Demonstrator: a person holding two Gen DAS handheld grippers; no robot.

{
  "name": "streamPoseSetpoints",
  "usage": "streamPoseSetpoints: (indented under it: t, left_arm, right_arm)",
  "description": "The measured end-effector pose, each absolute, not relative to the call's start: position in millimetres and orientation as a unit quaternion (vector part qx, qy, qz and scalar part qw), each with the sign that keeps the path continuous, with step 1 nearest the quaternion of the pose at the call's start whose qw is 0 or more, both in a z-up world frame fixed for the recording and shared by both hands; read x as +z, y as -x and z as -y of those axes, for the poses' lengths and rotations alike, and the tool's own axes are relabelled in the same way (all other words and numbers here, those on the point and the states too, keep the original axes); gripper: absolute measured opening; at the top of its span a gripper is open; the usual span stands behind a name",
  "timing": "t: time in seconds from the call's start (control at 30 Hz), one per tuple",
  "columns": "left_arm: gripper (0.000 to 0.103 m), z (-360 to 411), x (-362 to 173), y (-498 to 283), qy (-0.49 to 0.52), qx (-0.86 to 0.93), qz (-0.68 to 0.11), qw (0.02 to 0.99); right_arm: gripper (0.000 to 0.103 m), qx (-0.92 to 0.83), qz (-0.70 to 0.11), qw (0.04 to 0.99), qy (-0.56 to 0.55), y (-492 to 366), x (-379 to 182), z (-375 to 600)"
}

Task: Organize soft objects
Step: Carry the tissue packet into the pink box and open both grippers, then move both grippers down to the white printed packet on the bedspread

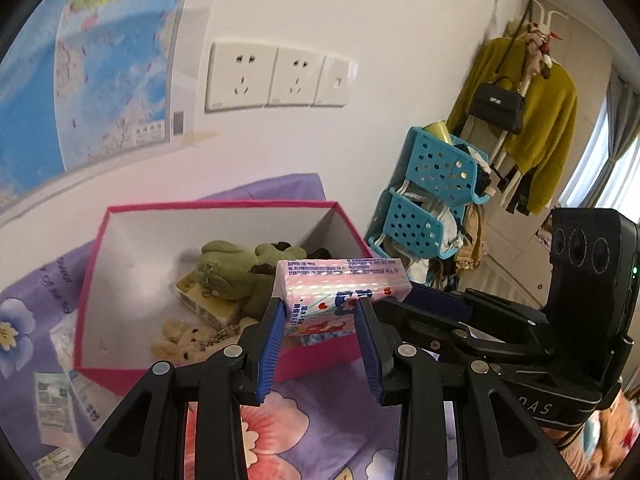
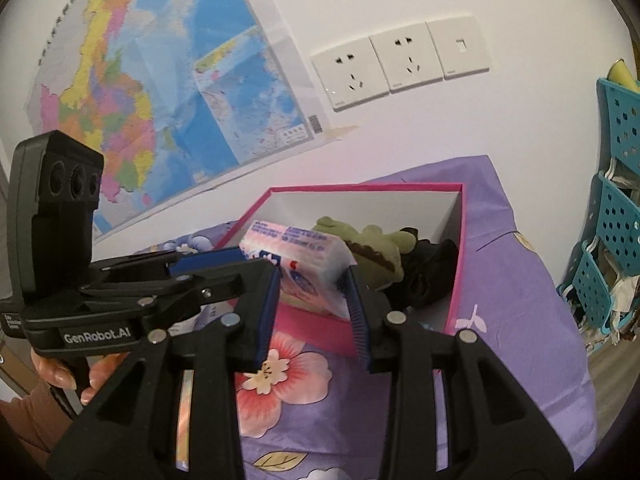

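A pink-and-white tissue pack (image 1: pixel 340 280) (image 2: pixel 296 248) hangs over the near rim of an open pink box (image 1: pixel 220 205) (image 2: pixel 360 188). My left gripper (image 1: pixel 320 306) is shut on one end of the pack, and my right gripper (image 2: pixel 314 276) is shut on the other end. Each gripper shows in the other's view, the right gripper (image 1: pixel 440 304) at the right and the left gripper (image 2: pixel 208 260) at the left. Inside the box lie a green frog plush (image 1: pixel 228 264) (image 2: pixel 372 240), a yellow tissue pack (image 1: pixel 200 304), a small beige plush (image 1: pixel 176 336) and a dark soft item (image 2: pixel 428 276).
The box sits on a purple floral bedsheet (image 1: pixel 320 420) against a white wall with sockets (image 1: pixel 276 76) and a map (image 2: pixel 160 80). A blue basket rack (image 1: pixel 432 184) and a coat stand with a yellow sweater (image 1: pixel 540 120) stand to the right. Flat packets (image 1: pixel 52 400) lie left of the box.
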State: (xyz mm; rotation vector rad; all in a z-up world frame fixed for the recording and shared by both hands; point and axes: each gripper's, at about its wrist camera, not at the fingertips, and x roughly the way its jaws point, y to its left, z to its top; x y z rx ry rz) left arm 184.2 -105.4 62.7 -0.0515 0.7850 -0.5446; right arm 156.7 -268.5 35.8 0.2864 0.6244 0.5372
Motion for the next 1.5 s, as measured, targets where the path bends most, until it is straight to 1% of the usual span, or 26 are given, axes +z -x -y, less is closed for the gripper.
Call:
streamPoseSetpoints:
  t: [0.27, 0.4, 0.43, 0.6, 0.8, 0.97, 1.07, 1.27, 1.5]
  left_arm:
    - [0.035, 108.3, 38.4, -207.5, 0.046, -0.261, -0.41, 0.873]
    - [0.035, 105.6, 32.3, -209.6, 0.047, -0.246, -0.414, 0.875]
    - [0.036, 104.6, 31.7, -208.6, 0.044, -0.241, -0.413, 0.877]
    - [0.038, 87.9, 33.4, -194.9, 0.044, -0.229, -0.403, 0.885]
    - [0.046, 61.7, 45.4, -162.6, 0.026, -0.223, -0.38, 0.897]
    - [0.047, 26.7, 69.3, -133.7, 0.026, -0.221, -0.354, 0.908]
    - [0.051, 1.4, 84.7, -117.0, 0.025, -0.213, -0.339, 0.916]
    - [0.052, -65.0, 109.1, -98.1, 0.044, -0.179, -0.32, 0.929]
    - [0.052, -147.9, 108.0, -88.9, 0.074, -0.117, -0.326, 0.935]
  right_arm:
    - [0.037, 0.243, -0.331, 0.899, -0.154, -182.8, 17.2, 273.9]
    - [0.037, 0.219, -0.338, 0.901, -0.159, -186.7, 10.4, 275.8]
    - [0.039, 0.213, -0.337, 0.903, -0.158, -185.9, 9.7, 276.3]
    - [0.039, 0.203, -0.32, 0.914, -0.144, -171.7, 13.4, 273.1]
    - [0.04, 0.246, -0.286, 0.919, -0.116, -144.5, 29.4, 252.5]
    - [0.041, 0.317, -0.292, 0.899, -0.084, -128.4, 31.0, 213.0]
    - [0.041, 0.364, -0.308, 0.876, -0.074, -124.4, 26.7, 183.5]
    - [0.042, 0.427, -0.347, 0.833, -0.052, -121.9, 12.3, 126.8]
    - [0.042, 0.465, -0.386, 0.795, -0.052, -131.9, -0.9, 81.0]
